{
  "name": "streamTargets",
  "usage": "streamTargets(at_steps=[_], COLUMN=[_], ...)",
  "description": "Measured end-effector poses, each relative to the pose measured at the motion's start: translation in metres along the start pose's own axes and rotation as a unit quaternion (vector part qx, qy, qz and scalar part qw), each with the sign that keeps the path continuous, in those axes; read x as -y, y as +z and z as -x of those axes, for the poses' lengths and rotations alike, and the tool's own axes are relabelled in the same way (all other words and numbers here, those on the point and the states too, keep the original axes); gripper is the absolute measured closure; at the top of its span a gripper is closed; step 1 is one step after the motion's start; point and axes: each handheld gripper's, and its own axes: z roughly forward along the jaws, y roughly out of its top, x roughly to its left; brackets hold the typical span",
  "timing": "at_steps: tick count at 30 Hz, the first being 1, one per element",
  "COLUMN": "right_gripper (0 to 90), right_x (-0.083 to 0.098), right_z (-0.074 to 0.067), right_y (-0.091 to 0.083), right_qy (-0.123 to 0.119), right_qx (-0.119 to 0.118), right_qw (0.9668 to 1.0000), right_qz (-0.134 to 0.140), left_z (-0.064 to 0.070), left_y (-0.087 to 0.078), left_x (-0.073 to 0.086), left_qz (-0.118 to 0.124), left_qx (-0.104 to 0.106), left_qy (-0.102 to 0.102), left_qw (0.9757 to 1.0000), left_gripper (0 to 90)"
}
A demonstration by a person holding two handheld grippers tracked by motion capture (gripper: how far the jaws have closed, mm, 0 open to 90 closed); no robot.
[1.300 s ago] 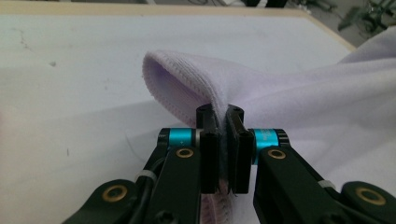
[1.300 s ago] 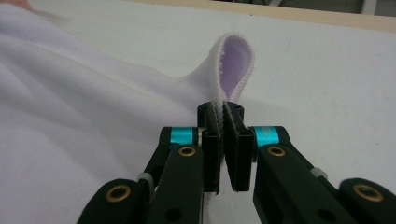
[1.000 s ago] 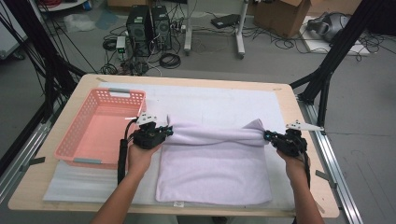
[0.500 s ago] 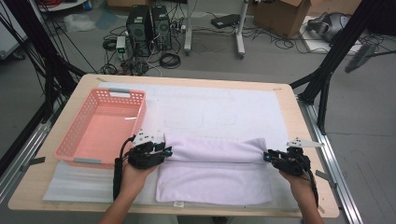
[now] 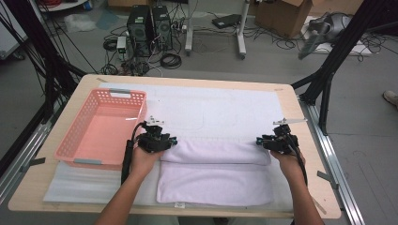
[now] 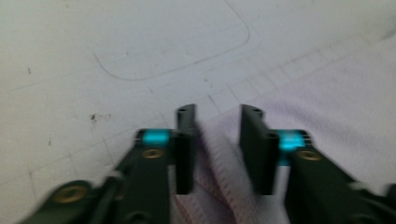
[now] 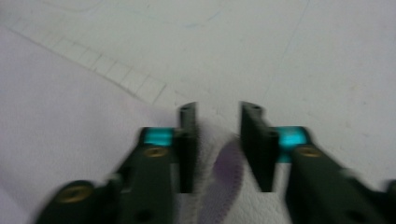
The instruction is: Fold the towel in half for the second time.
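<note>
A pale lilac towel (image 5: 216, 183) lies folded on the white mat (image 5: 225, 110), with a rolled-over upper layer along its far edge. My left gripper (image 5: 170, 140) sits at that layer's left end and my right gripper (image 5: 259, 140) at its right end. In the left gripper view the jaws (image 6: 218, 114) stand apart with a ridge of towel (image 6: 336, 93) between them. In the right gripper view the jaws (image 7: 218, 112) straddle the towel's corner (image 7: 56, 93) with a gap showing. Both pairs of jaws have just been closing and are not visibly pinching the cloth.
A pink plastic basket (image 5: 87, 161) stands just left of my left hand, with nothing in it. The wooden table's right edge (image 5: 300, 122) is close to my right gripper. Bare mat stretches beyond the towel toward the far side.
The grippers carried the towel's far edge toward the person, folding it over, and let it drop. Both hands then shifted slightly away again along the folded edge.
</note>
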Motion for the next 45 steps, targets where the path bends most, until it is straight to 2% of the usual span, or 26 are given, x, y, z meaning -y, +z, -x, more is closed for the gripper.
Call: streamTargets(at_steps=[2,6,12,16,21,27,30,31,33,36,39,45], right_gripper=[82.9,83.2,82.9,82.8,82.5,82.3,82.3,82.4,82.2,81.9,81.9,81.8], right_x=[0.004,0.017,0.037,0.049,0.068,0.092,0.101,0.104,0.107,0.111,0.116,0.123], right_z=[0.001,-0.001,-0.009,-0.019,-0.032,-0.043,-0.047,-0.048,-0.051,-0.053,-0.055,-0.057], right_y=[-0.004,-0.017,-0.037,-0.05,-0.064,-0.074,-0.075,-0.076,-0.078,-0.082,-0.084,-0.085], right_qy=[-0.005,-0.013,-0.018,-0.027,-0.039,-0.038,-0.036,-0.036,-0.04,-0.04,-0.044,-0.052], right_qx=[-0.008,-0.014,-0.02,-0.019,-0.017,-0.019,-0.023,-0.024,-0.024,-0.03,-0.033,-0.034], right_qw=[0.9999,0.9989,0.9957,0.9935,0.9919,0.9901,0.9896,0.9896,0.9901,0.9893,0.9901,0.9911], right_qz=[0.012,0.043,0.088,0.109,0.12,0.134,0.137,0.137,0.133,0.137,0.129,0.117], left_z=[0.002,0.004,0.013,0.023,0.033,0.041,0.043,0.044,0.045,0.047,0.048,0.053], left_y=[-0.004,-0.019,-0.039,-0.055,-0.07,-0.08,-0.084,-0.086,-0.088,-0.093,-0.095,-0.098], left_x=[0.002,0.008,0.024,0.033,0.048,0.067,0.078,0.081,0.083,0.088,0.095,0.103], left_qz=[0.008,0.045,0.077,0.1,0.116,0.129,0.143,0.146,0.139,0.138,0.132,0.13], left_qx=[0.001,0.002,0.022,0.04,0.05,0.049,0.052,0.051,0.053,0.054,0.057,0.058], left_qy=[0.005,0.011,0.016,0.024,0.036,0.052,0.046,0.043,0.05,0.059,0.056,0.06], left_qw=[1.0,0.9989,0.9966,0.9939,0.9914,0.9891,0.9873,0.9871,0.9876,0.9872,0.988,0.988], left_gripper=[85.2,85.9,85.9,85.8,85.4,85.5,85.5,85.5,85.5,85.4,85.4,85.4])
